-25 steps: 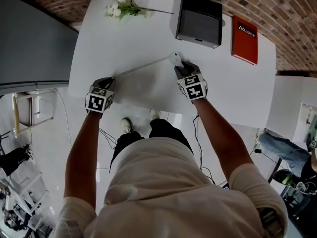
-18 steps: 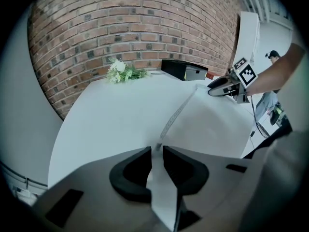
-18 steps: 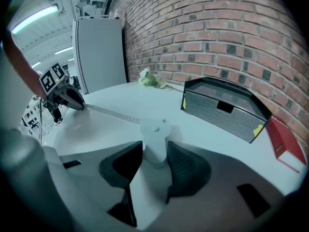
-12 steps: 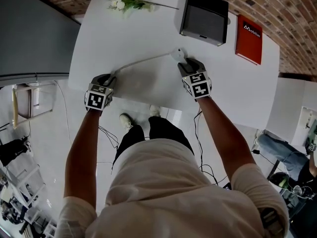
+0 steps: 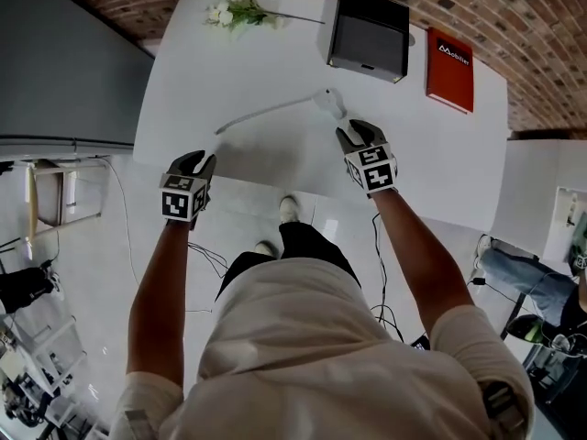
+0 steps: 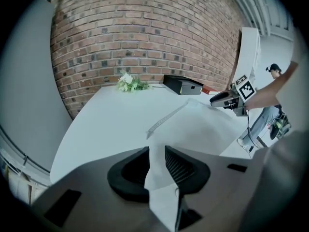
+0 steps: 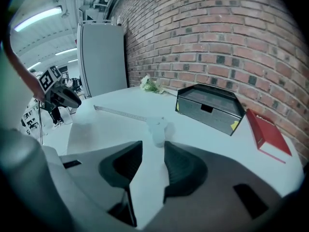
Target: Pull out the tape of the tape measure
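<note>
White table (image 5: 440, 154) against a brick wall is carrying a drawn-out tape measure (image 5: 327, 104), with both claws hanging clear of it.

Seen from the head view, the white case is lying near the table's middle and its tape (image 5: 266, 113) is running from it toward 8 o'clock, flat on the top. The left gripper (image 5: 199, 161) is hovering at the near edge; its jaws have just been opening and are standing wide, with nothing between them, and the tape's free end is lying apart from them at 1 o'clock. The right gripper (image 5: 353, 134) is also gaping wide and empty, the case sitting just ahead of its tips at 11 o'clock, not touching. Flowers (image 5: 234, 9) are lying at the far edge at 12 o'clock, a black box (image 5: 369, 35) at 1 o'clock and a red book (image 5: 450, 70) at 2 o'clock.
</note>
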The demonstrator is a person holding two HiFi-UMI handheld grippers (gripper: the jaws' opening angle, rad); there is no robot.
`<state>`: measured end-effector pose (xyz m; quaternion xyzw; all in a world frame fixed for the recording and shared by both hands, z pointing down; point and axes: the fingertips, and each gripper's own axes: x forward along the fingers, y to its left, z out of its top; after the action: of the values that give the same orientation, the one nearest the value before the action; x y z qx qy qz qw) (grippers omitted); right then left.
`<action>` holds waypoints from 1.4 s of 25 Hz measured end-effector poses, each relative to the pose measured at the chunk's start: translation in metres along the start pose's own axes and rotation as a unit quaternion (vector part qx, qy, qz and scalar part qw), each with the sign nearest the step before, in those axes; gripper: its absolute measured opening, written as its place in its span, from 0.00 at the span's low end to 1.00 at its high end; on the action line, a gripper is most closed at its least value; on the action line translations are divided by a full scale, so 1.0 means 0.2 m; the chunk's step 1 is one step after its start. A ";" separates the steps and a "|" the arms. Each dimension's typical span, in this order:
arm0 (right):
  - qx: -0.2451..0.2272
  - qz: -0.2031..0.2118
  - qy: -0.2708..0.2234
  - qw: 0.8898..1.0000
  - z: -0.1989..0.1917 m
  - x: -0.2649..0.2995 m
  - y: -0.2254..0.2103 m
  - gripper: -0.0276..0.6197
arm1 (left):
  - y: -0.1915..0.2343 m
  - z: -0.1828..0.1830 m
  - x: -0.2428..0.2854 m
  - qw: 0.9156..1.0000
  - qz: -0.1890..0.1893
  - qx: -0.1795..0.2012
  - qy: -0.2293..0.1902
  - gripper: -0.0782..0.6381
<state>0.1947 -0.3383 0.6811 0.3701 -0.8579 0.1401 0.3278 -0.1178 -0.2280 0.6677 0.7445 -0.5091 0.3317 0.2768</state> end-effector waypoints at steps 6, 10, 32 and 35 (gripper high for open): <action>0.008 -0.007 -0.013 1.000 -0.02 -0.25 0.14 0.25 | -0.17 0.03 -0.23 0.997 -0.021 -0.033 -0.061 0.22; 0.017 -0.011 -0.025 0.999 -0.01 -0.45 0.29 0.11 | -0.29 0.02 -0.44 0.993 -0.046 -0.051 -0.097 0.17; -0.023 0.027 -0.093 0.995 -0.06 -1.37 1.23 0.05 | -0.89 -0.38 -1.41 0.973 -0.148 -0.026 -0.173 0.10; -0.024 0.027 -0.099 0.994 -0.06 -1.44 1.28 0.05 | -0.91 -0.42 -1.47 0.971 -0.152 -0.023 -0.181 0.10</action>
<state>0.1606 -0.0002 0.4979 0.3505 -0.8991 0.0909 0.2461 -0.0413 0.0644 0.4791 0.8545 -0.4387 0.1336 0.2440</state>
